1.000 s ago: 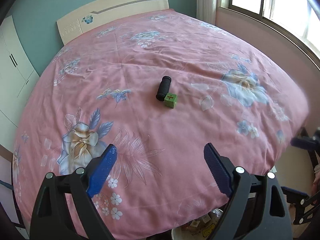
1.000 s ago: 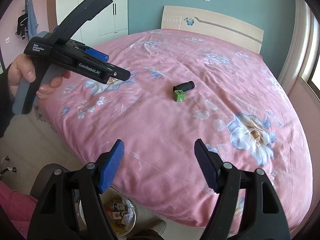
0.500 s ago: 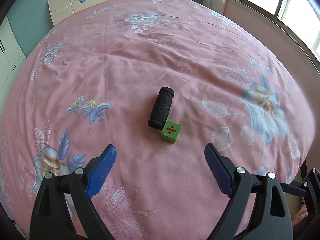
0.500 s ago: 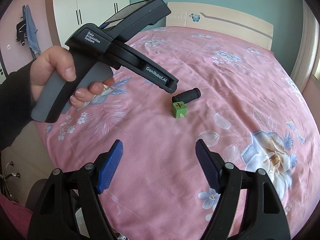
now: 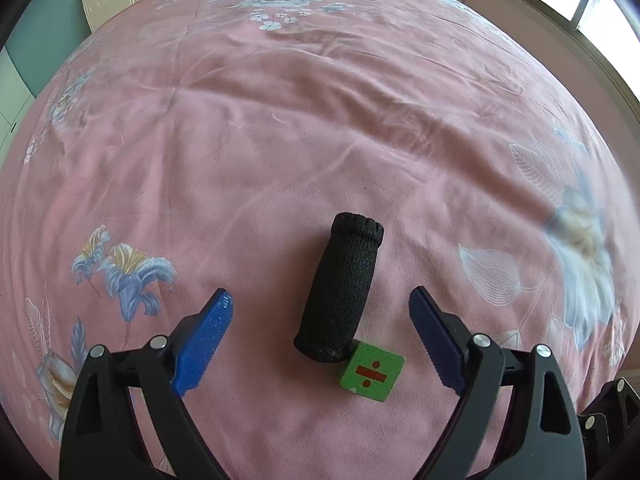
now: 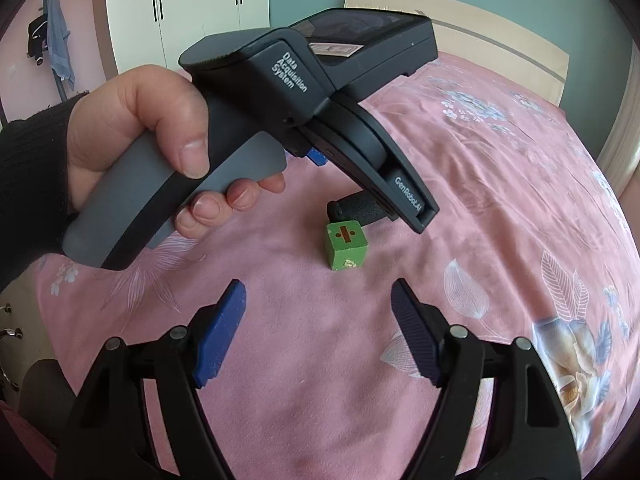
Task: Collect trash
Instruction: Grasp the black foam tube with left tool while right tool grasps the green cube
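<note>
A black knitted cylinder (image 5: pixel 340 290) is seen lying on its side on a bed covered by a pink floral bedspread (image 5: pixel 280 140), well in from the bed's edges, with one end pointed toward the headboard (image 6: pixel 480 28). A small green cube (image 5: pixel 371 371) marked with a red division sign is set against the cylinder's near end, touching it. The left gripper (image 5: pixel 320 340) is held low over the bedspread with its jaws spread wide; the cylinder's near end and the cube are framed between its blue fingers (image 5: pixel 202 344), with no contact made. From the right wrist view, the left gripper's grey handle is shown clasped by the left hand (image 6: pixel 136 148), its body partly hiding the cylinder. The right gripper (image 6: pixel 318 332) is held nearer the foot edge of the bed, its jaws likewise spread and nothing held, with the cube ahead of it. White wardrobe doors (image 6: pixel 192 12) are visible behind.
</note>
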{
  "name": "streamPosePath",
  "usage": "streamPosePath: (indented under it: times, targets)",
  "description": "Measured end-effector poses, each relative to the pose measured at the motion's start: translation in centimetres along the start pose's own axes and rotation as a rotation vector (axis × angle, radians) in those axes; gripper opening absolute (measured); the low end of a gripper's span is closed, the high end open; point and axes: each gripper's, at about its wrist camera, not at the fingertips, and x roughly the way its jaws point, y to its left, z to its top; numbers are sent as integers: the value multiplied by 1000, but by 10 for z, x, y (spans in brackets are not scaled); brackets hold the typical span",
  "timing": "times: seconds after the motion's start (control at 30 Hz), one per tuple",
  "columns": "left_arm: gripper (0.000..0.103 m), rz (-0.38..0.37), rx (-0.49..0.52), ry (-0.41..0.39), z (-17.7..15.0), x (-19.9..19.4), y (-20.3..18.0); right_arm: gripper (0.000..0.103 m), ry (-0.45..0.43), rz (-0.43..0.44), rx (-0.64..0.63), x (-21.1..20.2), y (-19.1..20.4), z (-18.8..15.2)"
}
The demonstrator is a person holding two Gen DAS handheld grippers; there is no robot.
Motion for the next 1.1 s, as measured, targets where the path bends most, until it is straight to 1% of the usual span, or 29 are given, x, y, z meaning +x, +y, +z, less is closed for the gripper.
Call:
streamPosePath:
  times: [0.2,0.27,0.3,0.4,0.5,0.57,0.7,0.73,0.77,0.8,0.83,0.87,0.97,1.03,1.1]
  targets:
    - [90,-31,13,30,8,24,3,74,31,21,-26,42,-9,13]
    - [82,-36,27,47,9,31,4,74,39,33,-33,54,-12,15]
    - [80,-30,37,57,10,35,5,74,44,42,-32,60,-13,16]
    - [79,-26,50,60,12,41,5,75,44,83,-16,72,-19,20]
    - [77,-27,56,53,15,43,5,74,57,102,6,84,-24,23]
    - [73,-26,63,50,17,44,3,68,69,127,21,92,-27,25]
    - [64,-37,42,45,20,44,9,58,55,153,47,95,-32,30]
    - [59,-44,41,44,20,44,9,51,53,159,53,95,-33,31]
    - [52,-53,39,43,21,44,9,47,51,161,58,95,-34,31]
    - [47,-65,34,46,21,44,10,38,51,161,62,95,-36,31]
    - [41,-76,30,47,20,43,10,34,53,164,67,94,-36,30]
    - [37,-82,32,48,19,43,9,33,53,166,73,93,-37,28]
    - [36,-42,52,21,14,40,2,32,58,135,86,90,-36,20]
    - [36,-5,88,-1,8,39,-5,31,60,115,95,86,-35,15]
    - [35,0,99,-4,4,35,-8,31,58,104,102,80,-33,10]
